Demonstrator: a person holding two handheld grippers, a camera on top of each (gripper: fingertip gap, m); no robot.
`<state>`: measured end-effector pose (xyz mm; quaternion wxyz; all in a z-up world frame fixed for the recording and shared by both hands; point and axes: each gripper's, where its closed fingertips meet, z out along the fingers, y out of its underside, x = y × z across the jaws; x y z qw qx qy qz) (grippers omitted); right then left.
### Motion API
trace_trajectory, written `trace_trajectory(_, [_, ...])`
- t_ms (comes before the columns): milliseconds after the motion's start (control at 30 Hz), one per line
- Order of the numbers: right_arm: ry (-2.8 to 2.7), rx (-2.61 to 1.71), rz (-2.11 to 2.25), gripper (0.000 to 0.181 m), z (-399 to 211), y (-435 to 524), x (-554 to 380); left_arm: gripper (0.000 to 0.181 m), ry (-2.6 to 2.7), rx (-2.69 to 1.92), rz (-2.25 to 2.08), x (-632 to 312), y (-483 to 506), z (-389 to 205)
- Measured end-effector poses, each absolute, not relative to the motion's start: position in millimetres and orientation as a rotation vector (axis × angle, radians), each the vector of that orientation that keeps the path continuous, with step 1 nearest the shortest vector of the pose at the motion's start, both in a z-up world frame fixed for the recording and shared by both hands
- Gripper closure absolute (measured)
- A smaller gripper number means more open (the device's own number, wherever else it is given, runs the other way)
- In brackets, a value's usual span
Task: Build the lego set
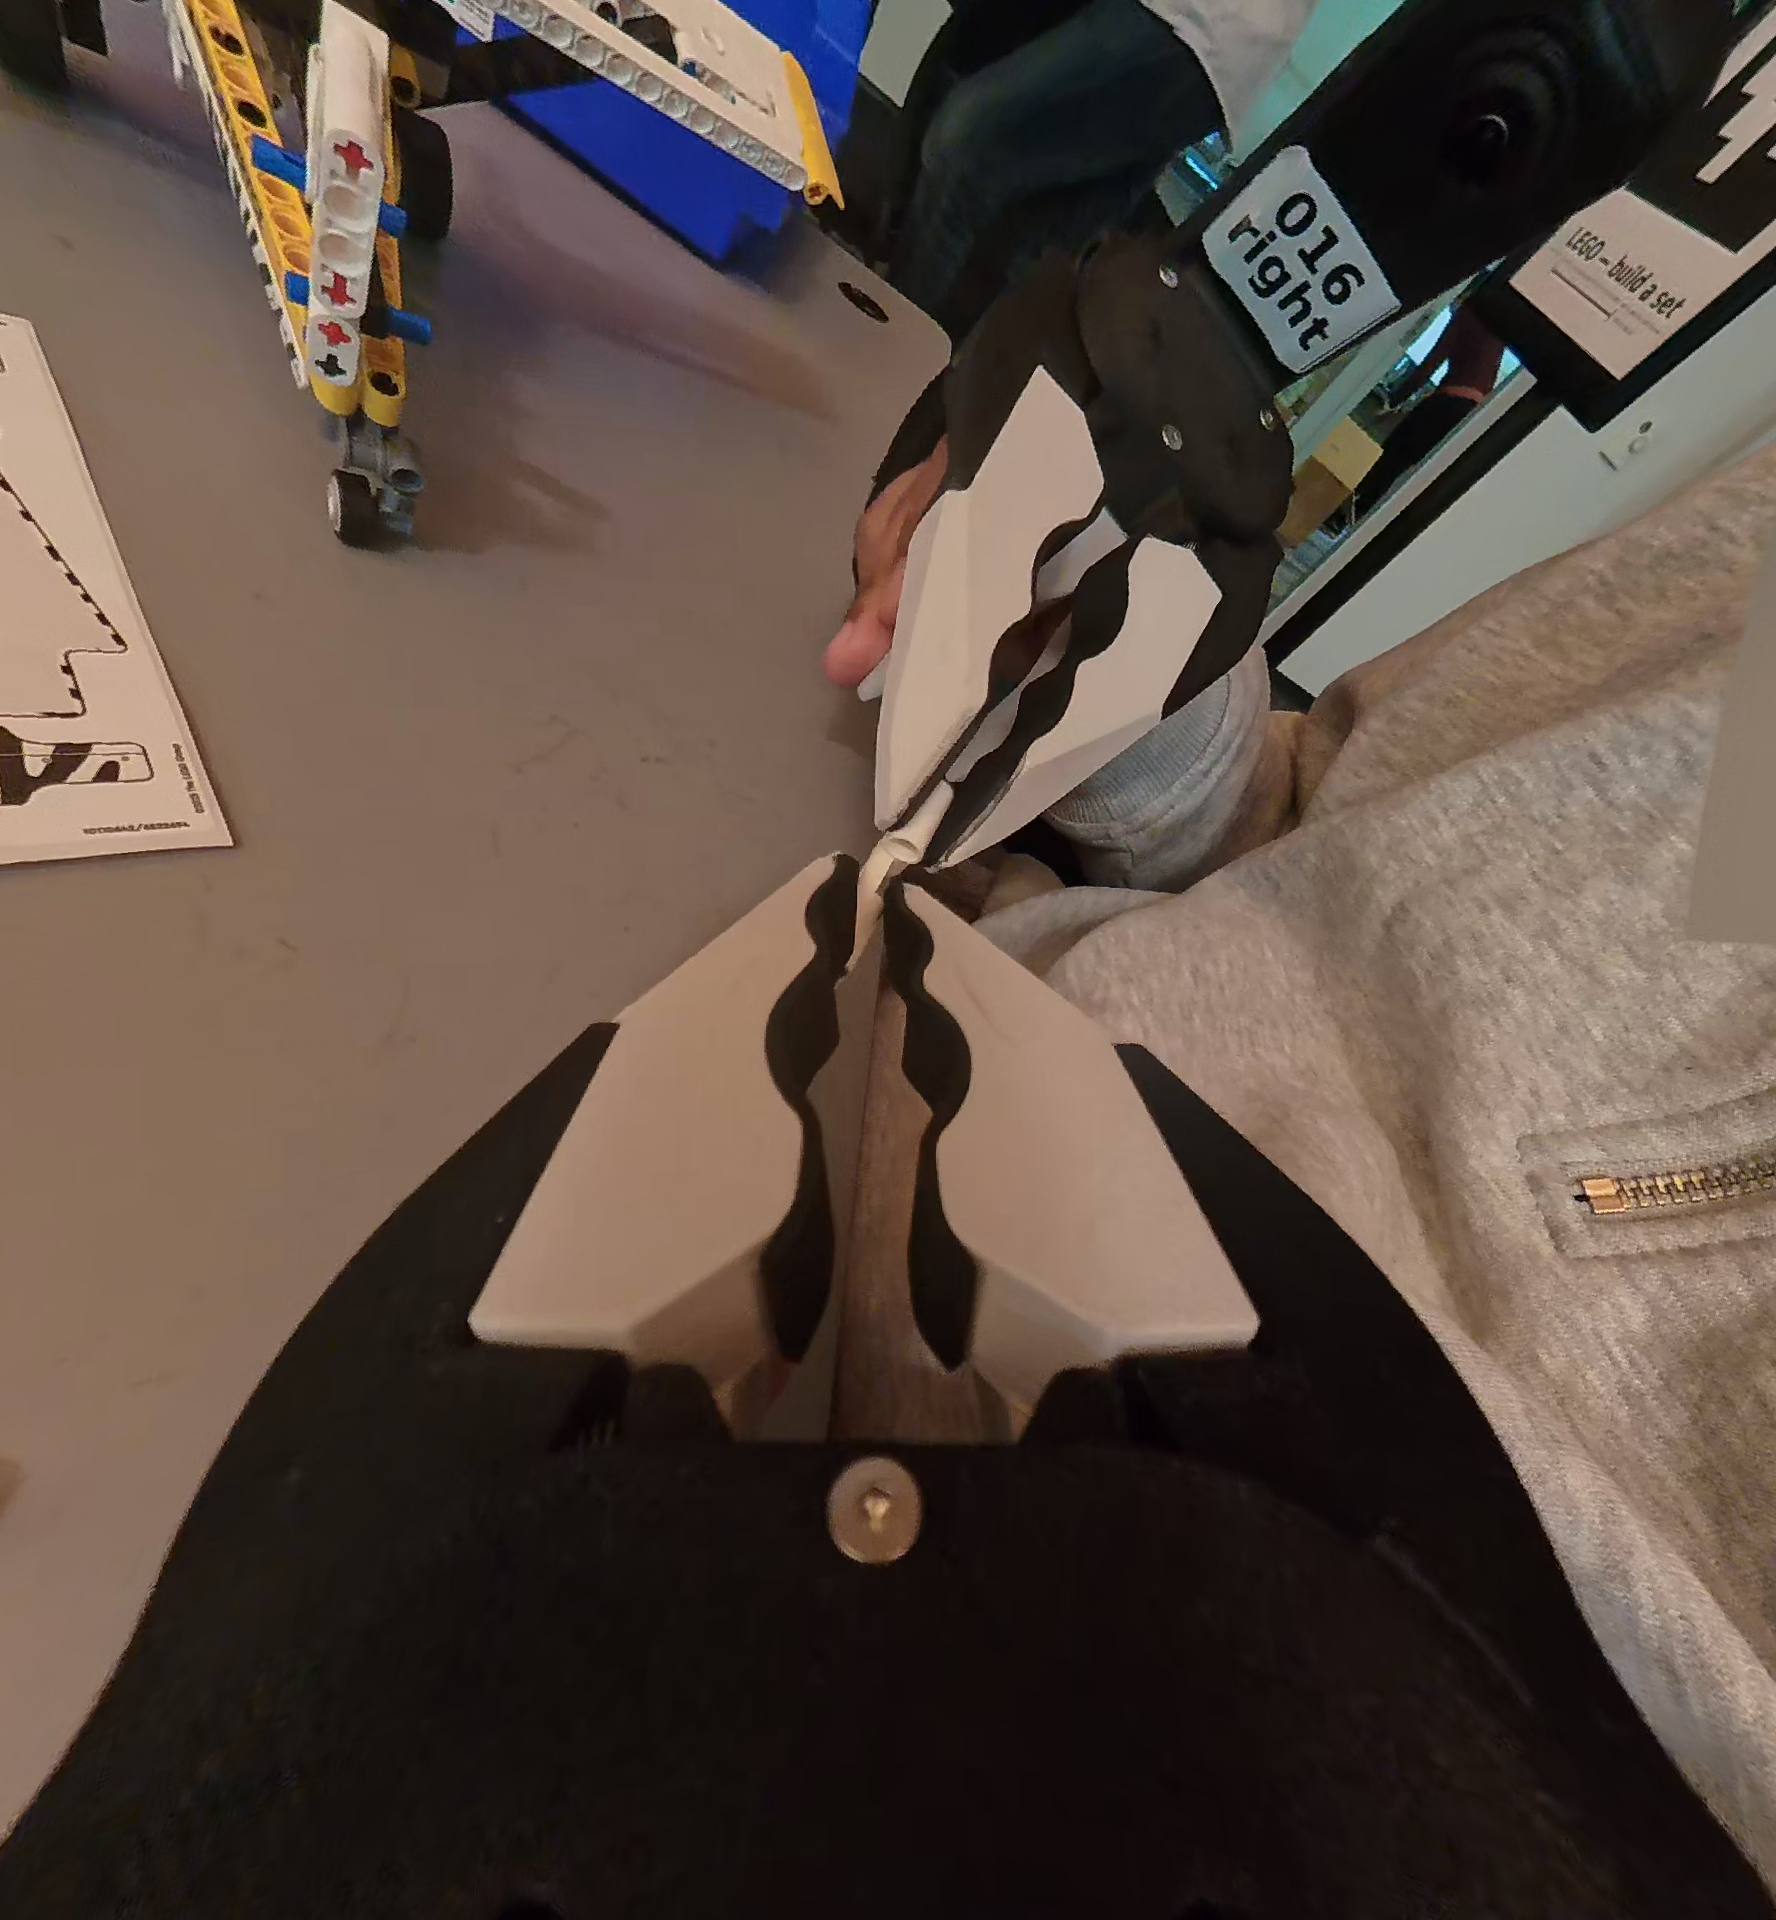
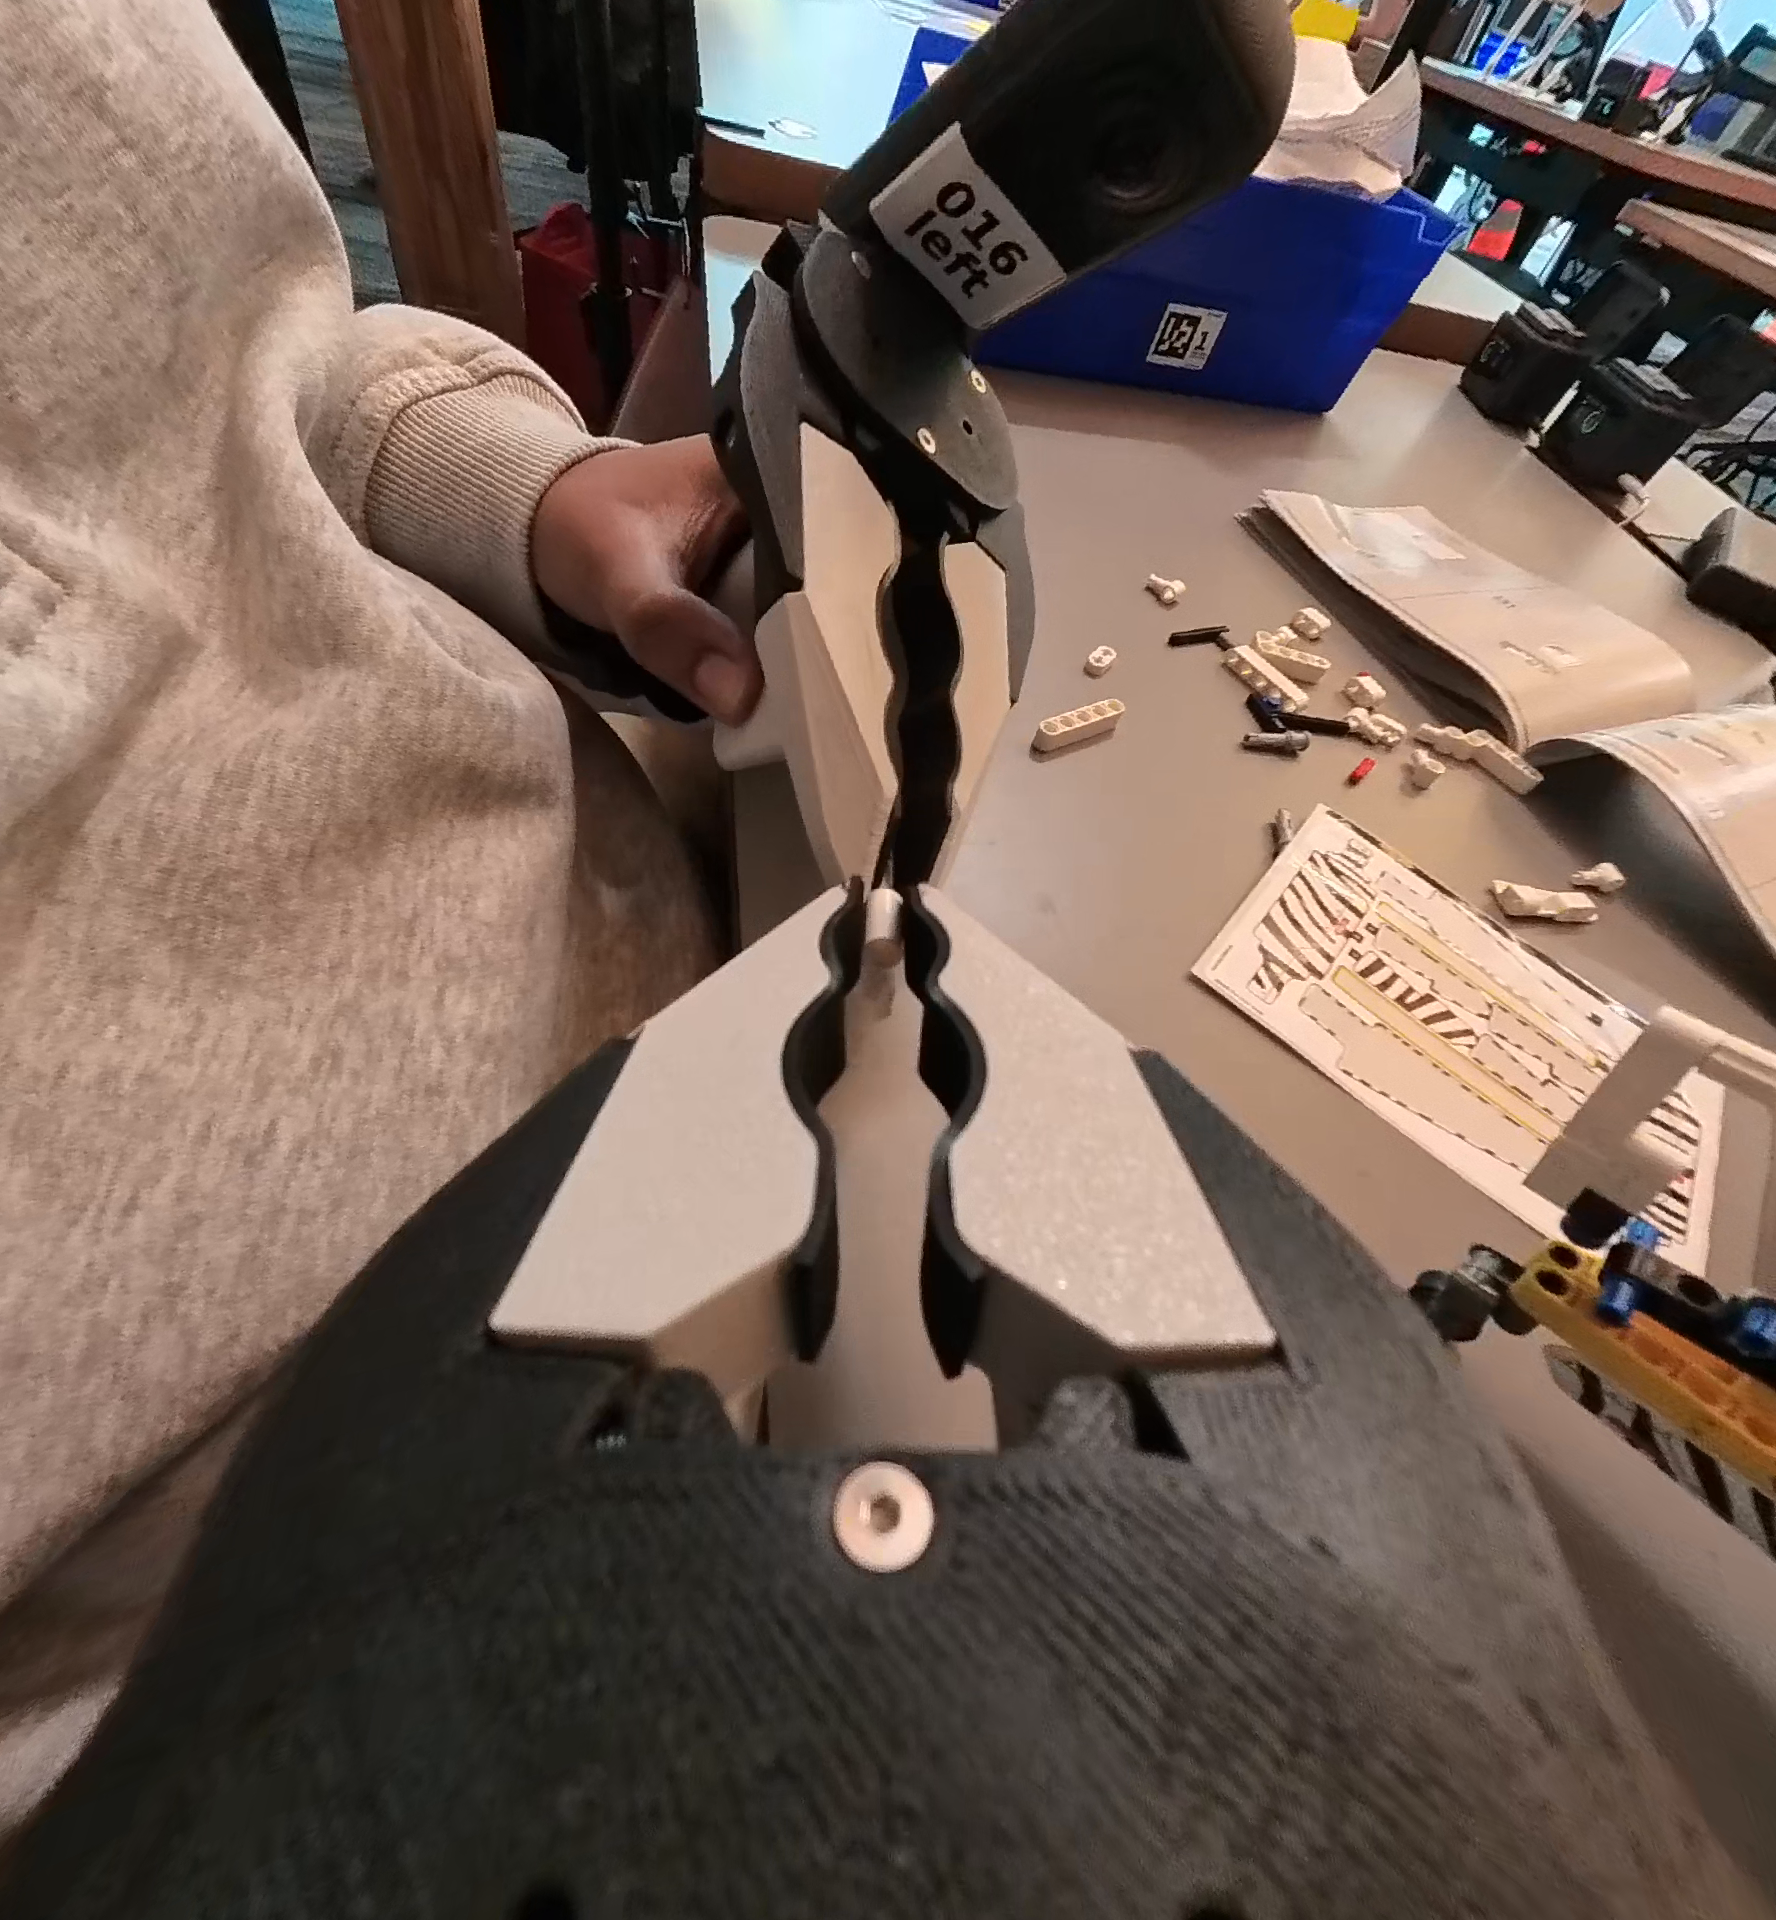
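Left wrist view: left gripper [image 1: 868, 883] fills the near field, jaws nearly closed and pinching the near end of a small white lego piece [image 1: 896, 847] at the tips; the piece sits at 12 o'clock from these jaws, off the table edge and above the person's lap
Meeting point: right gripper [image 1: 920, 831] comes in from 1 o'clock, tip to tip with the left; its jaws are clamped on the far end of the same white piece, or on a second piece mating with it; I cannot tell which
Long axis: the white piece runs roughly from 7 to 1 o'clock, in line with both pairs of fingers, so any push or pull should travel along that line
Right wrist view: right gripper [image 2: 882, 914] holds a short white cylinder [image 2: 884, 940] upright between its tips; left gripper [image 2: 889, 878] reaches down from 12 o'clock onto its top
Nearer hand: both are at the piece; neither has to reach
Judged step: joining or handing over one small part in mid-air; misalignment along the axis could make it slip
Mid distance: grey table [image 1: 510, 665]; sticker sheet [image 1: 22, 623] at 9 o'clock in the left view
Far: yellow and white lego model [image 1: 344, 229] at 11 o'clock; blue bin [image 1: 676, 156] behind it; loose lego parts [image 2: 1310, 686] and open instruction booklet [image 2: 1486, 634] at 2 o'clock in the right view
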<state>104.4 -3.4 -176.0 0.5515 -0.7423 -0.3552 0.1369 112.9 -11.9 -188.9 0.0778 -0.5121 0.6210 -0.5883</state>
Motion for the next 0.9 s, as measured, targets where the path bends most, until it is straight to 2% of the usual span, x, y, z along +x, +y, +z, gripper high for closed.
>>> trace_trajectory(33, [-0.846,-1.741,0.324,0.175,-174.7,-3.9,103.8,0.177,1.854,-1.53,-1.769,112.9,-11.7,-188.0])
trace_trajectory(133, [-0.788,-1.665,0.328,0.149,-160.9,-2.6,106.0,0.178,1.819,-1.534,-1.803,113.2,-9.0,-184.6])
trace_trajectory(167, [-0.76,-1.64,0.343,0.146,-155.6,-2.7,107.9,0.178,1.809,-1.538,-1.815,113.3,-8.1,-183.6])
trace_trajectory(367, [-0.663,-1.592,0.392,0.146,-143.0,-1.7,118.7,0.181,1.76,-1.572,-1.831,116.0,-2.7,-182.4])
trace_trajectory(700, [-0.638,-1.752,0.163,0.151,-166.7,17.8,133.9,0.181,1.576,-1.691,-1.873,121.8,21.3,-177.0])
trace_trajectory(900, [-0.505,-1.723,0.223,0.152,-155.2,20.3,152.3,0.181,1.449,-1.656,-1.926,118.3,45.0,-162.7])
